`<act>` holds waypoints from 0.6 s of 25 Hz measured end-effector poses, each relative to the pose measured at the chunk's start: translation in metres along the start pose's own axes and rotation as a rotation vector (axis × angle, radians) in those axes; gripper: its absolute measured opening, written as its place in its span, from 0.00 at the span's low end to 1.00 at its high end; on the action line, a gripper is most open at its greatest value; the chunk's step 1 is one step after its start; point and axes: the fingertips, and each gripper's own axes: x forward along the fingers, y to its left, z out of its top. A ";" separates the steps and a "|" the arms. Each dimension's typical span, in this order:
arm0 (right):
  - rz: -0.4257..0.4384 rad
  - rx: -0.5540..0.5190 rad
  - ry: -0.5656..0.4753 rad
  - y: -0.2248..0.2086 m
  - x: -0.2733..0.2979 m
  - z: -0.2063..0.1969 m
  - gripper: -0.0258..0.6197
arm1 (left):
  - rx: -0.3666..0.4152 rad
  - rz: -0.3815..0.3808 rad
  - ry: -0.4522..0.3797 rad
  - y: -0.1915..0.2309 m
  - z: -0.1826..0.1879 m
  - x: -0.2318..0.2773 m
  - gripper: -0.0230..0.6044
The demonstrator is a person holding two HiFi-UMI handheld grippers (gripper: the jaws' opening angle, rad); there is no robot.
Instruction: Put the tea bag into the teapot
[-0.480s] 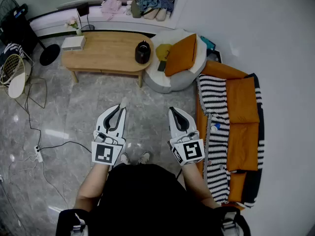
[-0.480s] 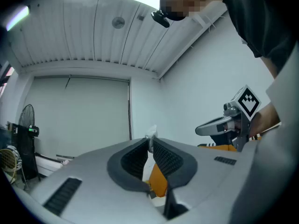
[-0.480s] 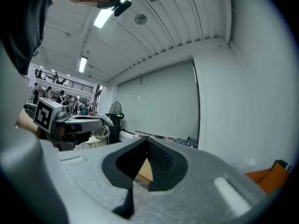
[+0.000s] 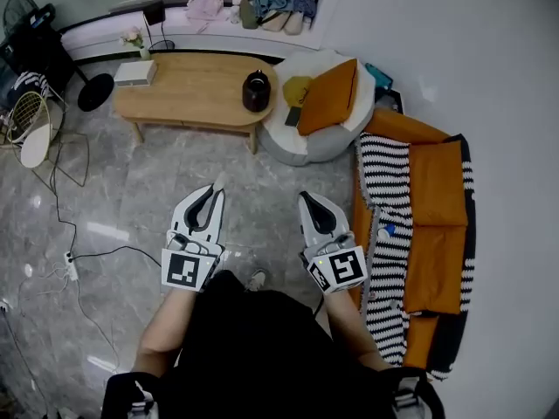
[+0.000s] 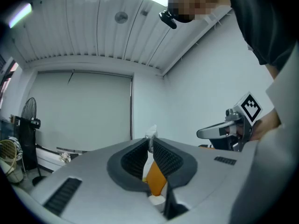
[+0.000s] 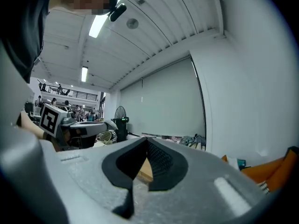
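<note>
A dark teapot (image 4: 256,92) stands near the right end of the oval wooden table (image 4: 188,94), far ahead of both grippers. My left gripper (image 4: 213,193) is shut on the tea bag (image 4: 218,180). The bag's white tip pokes out past the jaws. In the left gripper view the tea bag (image 5: 155,177) shows orange and white between the ribbed pads. My right gripper (image 4: 307,197) is held level beside the left one, over the grey marble floor. Its jaws meet at the tip (image 6: 145,141) with nothing between them.
A white box (image 4: 134,73) lies at the table's left end. A round pouffe (image 4: 301,142) with an orange cushion stands right of the table. A sofa (image 4: 410,225) with a striped throw runs along the right wall. Cables (image 4: 70,260) trail on the floor at left.
The person has stepped forward a little, so the room has shifted slightly in the head view. Both grippers keep the same pose, and the tea bag stays in the left one.
</note>
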 end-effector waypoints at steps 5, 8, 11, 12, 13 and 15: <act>-0.009 0.026 0.036 -0.013 -0.001 -0.014 0.05 | -0.060 0.009 0.038 -0.002 -0.022 0.009 0.09; -0.021 0.039 0.053 -0.021 0.006 -0.024 0.05 | -0.072 0.004 0.053 0.004 -0.033 0.017 0.09; -0.029 0.047 0.073 -0.030 0.025 -0.034 0.05 | -0.088 0.001 0.079 0.022 -0.050 0.032 0.09; -0.035 0.050 0.082 -0.034 0.034 -0.038 0.05 | -0.089 0.003 0.100 0.031 -0.058 0.038 0.09; -0.042 0.053 0.093 -0.039 0.045 -0.041 0.05 | -0.089 0.004 0.119 0.042 -0.065 0.047 0.09; -0.048 0.052 0.115 -0.054 0.070 -0.044 0.05 | -0.099 -0.020 0.111 0.059 -0.069 0.073 0.09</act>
